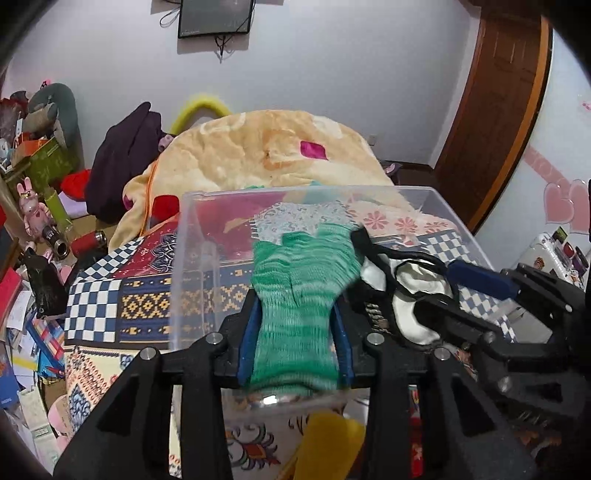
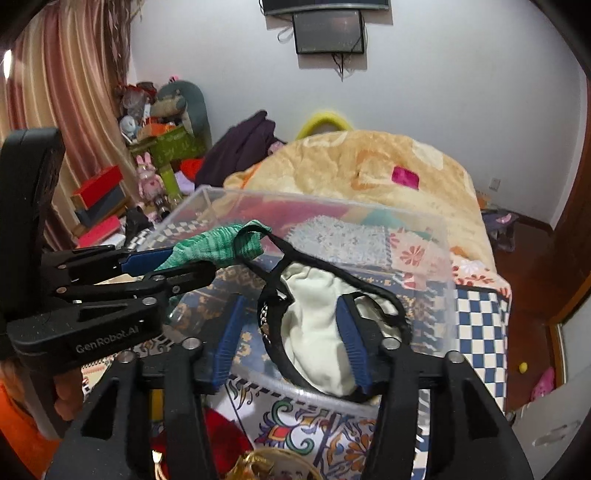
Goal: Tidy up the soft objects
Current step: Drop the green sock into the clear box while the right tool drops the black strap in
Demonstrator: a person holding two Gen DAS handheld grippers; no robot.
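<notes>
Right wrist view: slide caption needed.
Right claw open around cream garment over clear bin; left claw grips green sock.

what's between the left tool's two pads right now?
The green knit cloth, pinched between the left tool's blue pads and hanging over the clear plastic bin. Left wrist view shows it; right wrist view confirms from the side.

A plush peach-orange blanket (image 1: 280,147) lies heaped on the patchwork-patterned bedspread (image 1: 110,295). Behind the blanket a dark purple garment (image 1: 122,155) and a fuzzy yellow hoop (image 1: 201,110) rest against the white wall, where a black-framed screen (image 1: 216,16) hangs above. Left of the blanket stands a pink rabbit figurine (image 1: 31,206); right of it, a brown wooden door (image 1: 495,110).
</notes>
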